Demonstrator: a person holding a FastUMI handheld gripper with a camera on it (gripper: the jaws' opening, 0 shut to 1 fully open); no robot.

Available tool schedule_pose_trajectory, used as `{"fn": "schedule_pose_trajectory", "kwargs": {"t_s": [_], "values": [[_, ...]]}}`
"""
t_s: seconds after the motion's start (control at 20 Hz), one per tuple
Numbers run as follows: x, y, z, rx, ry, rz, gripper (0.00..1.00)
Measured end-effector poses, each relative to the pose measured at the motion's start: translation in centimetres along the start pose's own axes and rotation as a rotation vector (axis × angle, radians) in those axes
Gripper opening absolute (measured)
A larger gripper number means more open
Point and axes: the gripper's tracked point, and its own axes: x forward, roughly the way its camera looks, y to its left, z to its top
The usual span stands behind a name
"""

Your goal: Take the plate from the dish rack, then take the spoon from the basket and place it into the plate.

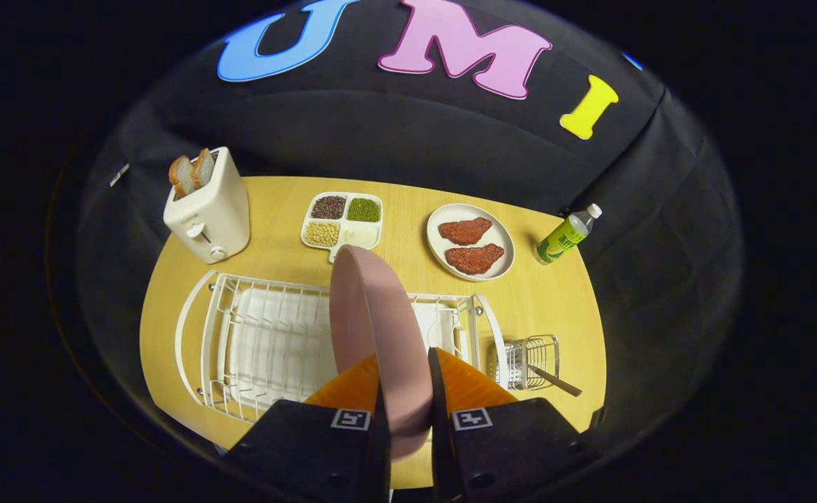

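Observation:
A pink plate (370,328) stands on edge between my two fingers, and my gripper (406,374) is shut on its rim. The plate is held over the white wire dish rack (262,335), lifted clear of the rack's slots. To the right of the rack, a small wire basket (531,360) holds the spoon (555,381), whose brown handle sticks out toward the right.
On the yellow round table (548,307), beyond the rack, stand a white toaster (207,206) with bread slices, a divided tray of beans (342,220), a plate with two red patties (470,241) and a green bottle (565,237).

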Motion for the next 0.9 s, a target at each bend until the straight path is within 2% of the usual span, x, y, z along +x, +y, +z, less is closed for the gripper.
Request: {"fn": "schedule_pose_trajectory", "kwargs": {"t_s": [0.25, 0.45, 0.7, 0.9], "values": [[-3.9, -2.0, -2.6, 0.041, -0.03, 0.113, 0.27], [-7.0, -3.2, -6.7, 0.058, -0.041, 0.221, 0.27], [-8.9, -4.7, -14.4, 0.106, -0.013, 0.319, 0.27], [-8.7, -4.7, -22.6, 0.141, 0.113, 0.371, 0.27]]}}
